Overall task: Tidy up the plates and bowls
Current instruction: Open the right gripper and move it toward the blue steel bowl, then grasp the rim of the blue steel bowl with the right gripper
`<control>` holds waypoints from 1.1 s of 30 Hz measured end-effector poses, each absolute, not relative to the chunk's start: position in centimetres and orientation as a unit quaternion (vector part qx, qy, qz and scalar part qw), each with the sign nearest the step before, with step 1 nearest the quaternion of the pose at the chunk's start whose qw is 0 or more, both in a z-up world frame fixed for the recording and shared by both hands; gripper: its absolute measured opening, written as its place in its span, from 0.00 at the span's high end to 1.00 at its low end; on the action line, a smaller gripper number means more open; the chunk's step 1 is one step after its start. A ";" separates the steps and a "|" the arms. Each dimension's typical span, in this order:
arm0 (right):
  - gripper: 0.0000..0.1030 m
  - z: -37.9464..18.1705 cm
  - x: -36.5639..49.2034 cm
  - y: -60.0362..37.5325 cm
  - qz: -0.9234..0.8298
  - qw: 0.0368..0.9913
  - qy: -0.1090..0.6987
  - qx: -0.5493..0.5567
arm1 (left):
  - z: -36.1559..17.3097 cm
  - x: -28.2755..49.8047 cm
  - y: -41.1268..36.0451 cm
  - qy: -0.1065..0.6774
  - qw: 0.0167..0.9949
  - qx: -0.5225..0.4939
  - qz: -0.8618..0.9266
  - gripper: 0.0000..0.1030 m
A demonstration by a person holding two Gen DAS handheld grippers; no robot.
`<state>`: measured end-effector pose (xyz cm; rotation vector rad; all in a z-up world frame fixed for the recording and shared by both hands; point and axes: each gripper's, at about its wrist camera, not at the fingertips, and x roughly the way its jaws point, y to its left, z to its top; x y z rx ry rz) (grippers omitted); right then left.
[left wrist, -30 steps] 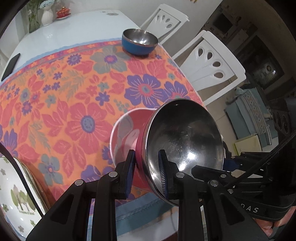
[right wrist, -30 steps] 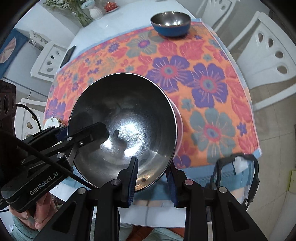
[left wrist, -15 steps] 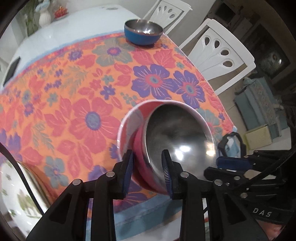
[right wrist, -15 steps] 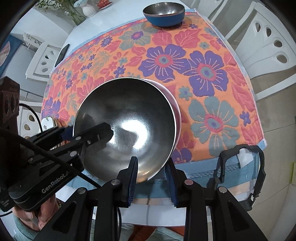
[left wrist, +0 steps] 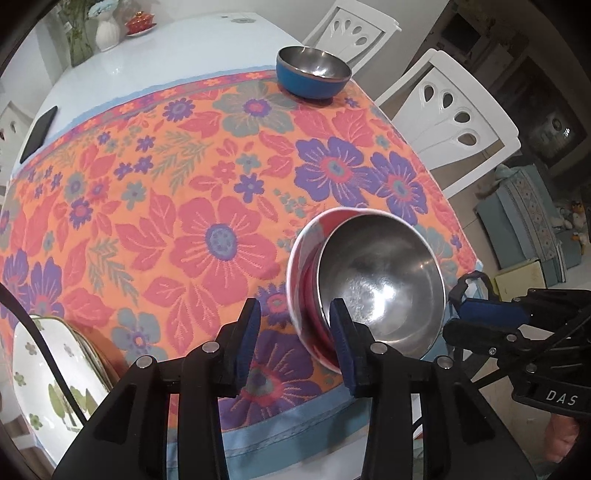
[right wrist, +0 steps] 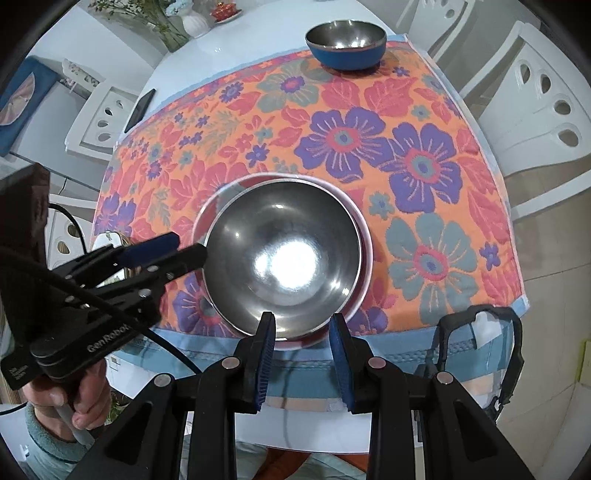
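A steel-lined bowl (left wrist: 380, 284) (right wrist: 282, 258) with a red outside sits nested in a pink-and-white bowl (left wrist: 304, 258) (right wrist: 364, 236) near the front edge of the flowered cloth. My left gripper (left wrist: 295, 332) (right wrist: 186, 247) straddles the left rims of both bowls. Its jaws are opening: one finger is inside the steel bowl, and the other stands clear of the outer wall. My right gripper (right wrist: 301, 328) (left wrist: 456, 319) hovers open at the bowl's near rim, with no pad touching it. A blue steel-lined bowl (left wrist: 313, 75) (right wrist: 345, 44) stands at the cloth's far edge.
White plates with a tree print (left wrist: 55, 376) lie stacked at the table's near left. A black phone (left wrist: 38, 133) lies on the bare white table, with a vase (left wrist: 107, 35) further back. White chairs (left wrist: 450, 122) stand along the right. A black strap (right wrist: 480, 347) hangs at the front edge.
The steel bowl, held tilted in my left gripper above the pink bowl, has come down and levelled inside it. The left jaws have widened off its rim. The right gripper's gap is unchanged.
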<state>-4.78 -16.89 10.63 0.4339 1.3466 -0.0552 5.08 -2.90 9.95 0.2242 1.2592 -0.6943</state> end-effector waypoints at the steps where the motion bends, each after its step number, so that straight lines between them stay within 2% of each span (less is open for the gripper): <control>1: 0.71 10.9 -4.6 -16.9 -0.024 0.762 0.616 0.199 | 10.1 5.2 -3.0 0.573 0.748 0.103 -0.318 0.65; 19: 0.71 16.6 0.3 -23.0 -0.050 0.805 0.546 0.228 | 16.6 10.1 -3.5 0.512 0.791 0.084 -0.324 0.65; 33: 0.71 15.5 4.0 -28.0 -0.085 0.781 0.542 0.298 | 17.7 16.2 -7.0 0.495 0.793 0.080 -0.346 0.65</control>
